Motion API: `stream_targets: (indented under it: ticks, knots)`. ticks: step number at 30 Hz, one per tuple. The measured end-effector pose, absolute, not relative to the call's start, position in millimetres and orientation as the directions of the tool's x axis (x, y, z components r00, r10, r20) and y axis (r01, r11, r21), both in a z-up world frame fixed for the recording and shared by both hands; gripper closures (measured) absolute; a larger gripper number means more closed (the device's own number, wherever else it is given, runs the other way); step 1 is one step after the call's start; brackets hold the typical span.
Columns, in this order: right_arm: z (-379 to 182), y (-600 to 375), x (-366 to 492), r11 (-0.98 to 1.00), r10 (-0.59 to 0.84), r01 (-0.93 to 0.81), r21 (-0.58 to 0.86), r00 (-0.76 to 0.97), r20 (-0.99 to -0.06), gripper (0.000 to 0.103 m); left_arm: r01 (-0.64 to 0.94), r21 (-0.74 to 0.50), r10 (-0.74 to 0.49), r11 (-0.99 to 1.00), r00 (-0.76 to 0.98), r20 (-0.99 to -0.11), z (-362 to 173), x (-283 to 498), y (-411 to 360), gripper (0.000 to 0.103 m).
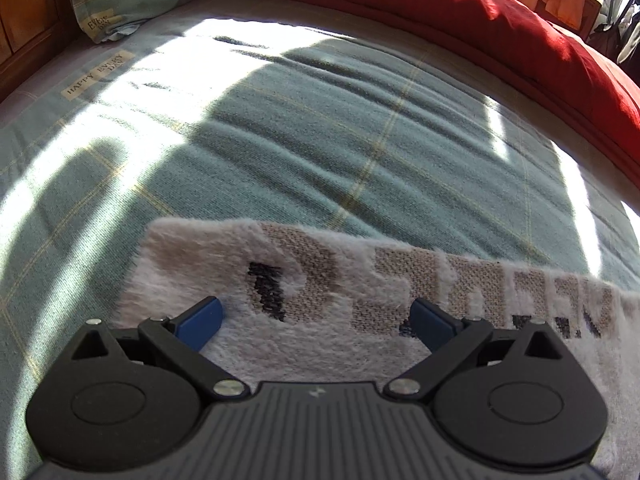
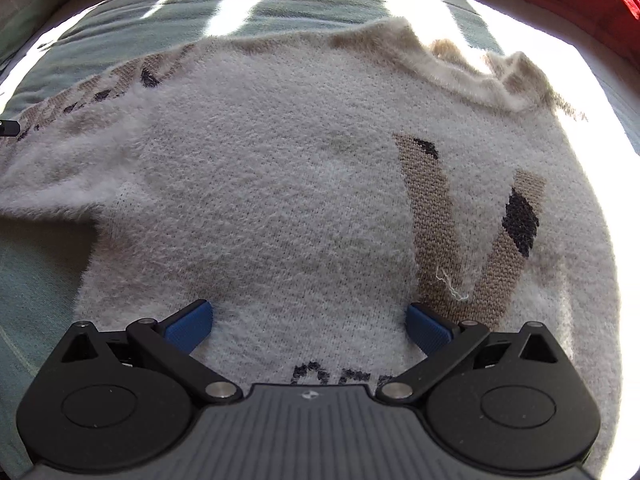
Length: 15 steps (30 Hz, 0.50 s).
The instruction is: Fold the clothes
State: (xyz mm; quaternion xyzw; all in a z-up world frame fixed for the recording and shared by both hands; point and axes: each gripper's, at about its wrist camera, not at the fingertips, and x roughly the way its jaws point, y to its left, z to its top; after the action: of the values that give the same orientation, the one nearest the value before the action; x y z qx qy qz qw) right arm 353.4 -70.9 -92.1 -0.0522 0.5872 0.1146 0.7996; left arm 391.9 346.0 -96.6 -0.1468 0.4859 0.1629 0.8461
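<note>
Sweater (image 2: 280,200), fuzzy and white, lies flat on the green bedsheet (image 1: 320,128) below the red duvet (image 1: 480,20), with the left tool (image 1: 318,322) and right tool (image 2: 308,322) above it, both spread wide and holding nothing.

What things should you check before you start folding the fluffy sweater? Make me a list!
1. Left gripper open: ok.
2. Right gripper open: ok.
3. Sweater spread on the bed sheet: ok, mostly flat.
4. Sleeve stretched out to the side: ok.
5. Collar smooth: not ok, bunched up.
6. Either gripper touching the knit: cannot tell.
</note>
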Motion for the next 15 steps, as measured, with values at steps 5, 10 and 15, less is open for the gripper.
stream_targets:
  ticks: [5, 10, 15]
  knots:
    - [-92, -69, 355, 0.969, 0.111, -0.243, 0.041, 0.282, -0.953, 0.000, -0.421, -0.075, 0.140, 0.904, 0.458, -0.878, -97, 388, 352, 0.003]
    - [-92, -68, 356, 0.970, 0.107, -0.242, 0.038, 0.282, -0.953, 0.000, -0.449, -0.052, 0.168, 0.892, 0.435, -0.885, -98, 384, 365, 0.003]
    - [-91, -67, 356, 0.970, 0.106, -0.242, 0.035, 0.284, -0.953, 0.000, -0.468, -0.108, 0.152, 0.877, 0.482, -0.863, -85, 384, 372, 0.003]
